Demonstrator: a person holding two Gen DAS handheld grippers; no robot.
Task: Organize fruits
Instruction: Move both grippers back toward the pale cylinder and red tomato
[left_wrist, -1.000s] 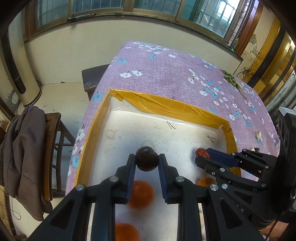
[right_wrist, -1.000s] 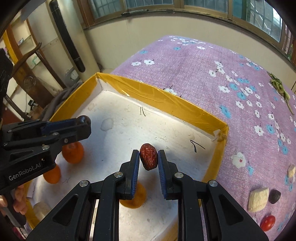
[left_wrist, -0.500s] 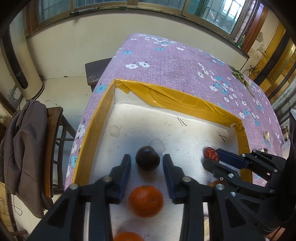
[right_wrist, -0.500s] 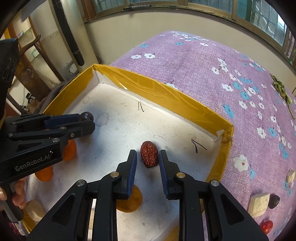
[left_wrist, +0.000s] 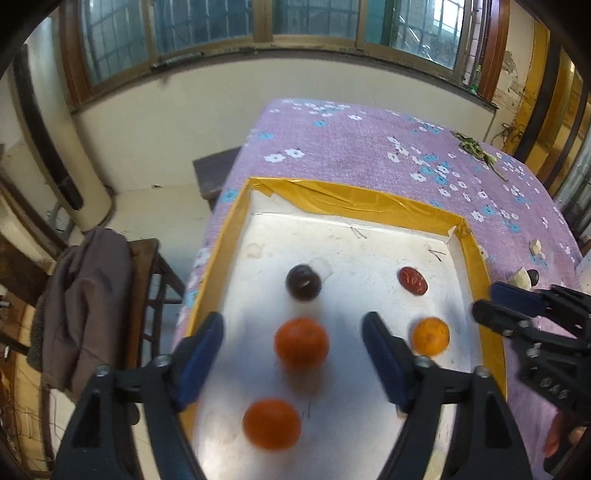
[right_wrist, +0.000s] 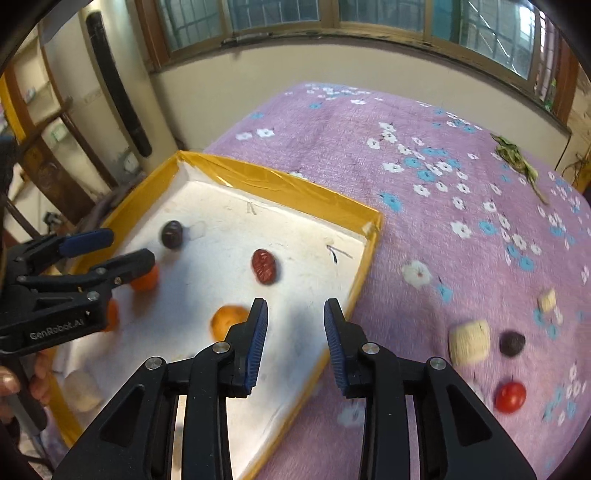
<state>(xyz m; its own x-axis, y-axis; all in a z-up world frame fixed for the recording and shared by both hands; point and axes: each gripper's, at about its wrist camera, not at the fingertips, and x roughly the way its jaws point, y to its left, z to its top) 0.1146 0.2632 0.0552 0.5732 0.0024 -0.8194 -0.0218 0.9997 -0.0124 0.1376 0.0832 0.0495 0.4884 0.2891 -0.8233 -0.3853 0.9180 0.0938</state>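
Note:
A white tray with yellow taped rim (left_wrist: 354, 201) (right_wrist: 284, 186) lies on the purple flowered cloth. In it lie a dark round fruit (left_wrist: 303, 281) (right_wrist: 172, 234), a red date (left_wrist: 412, 280) (right_wrist: 264, 266) and three oranges (left_wrist: 301, 342) (left_wrist: 272, 424) (left_wrist: 430, 336). My left gripper (left_wrist: 293, 349) is open and empty above the tray, over the middle orange. My right gripper (right_wrist: 295, 339) is open and empty above the tray's right edge; it also shows in the left wrist view (left_wrist: 495, 302).
On the cloth right of the tray lie a pale biscuit-like block (right_wrist: 470, 341), a small dark fruit (right_wrist: 512, 343), a red cherry tomato (right_wrist: 510, 396) and a smaller pale piece (right_wrist: 547, 300). A green sprig (right_wrist: 515, 158) lies far back. A chair with a grey coat (left_wrist: 81, 310) stands left of the table.
Both grippers let go of their fruits, opened wide and drew back. The dark fruit and the red date now lie on the tray floor. The right gripper shifted right toward the tray's edge.

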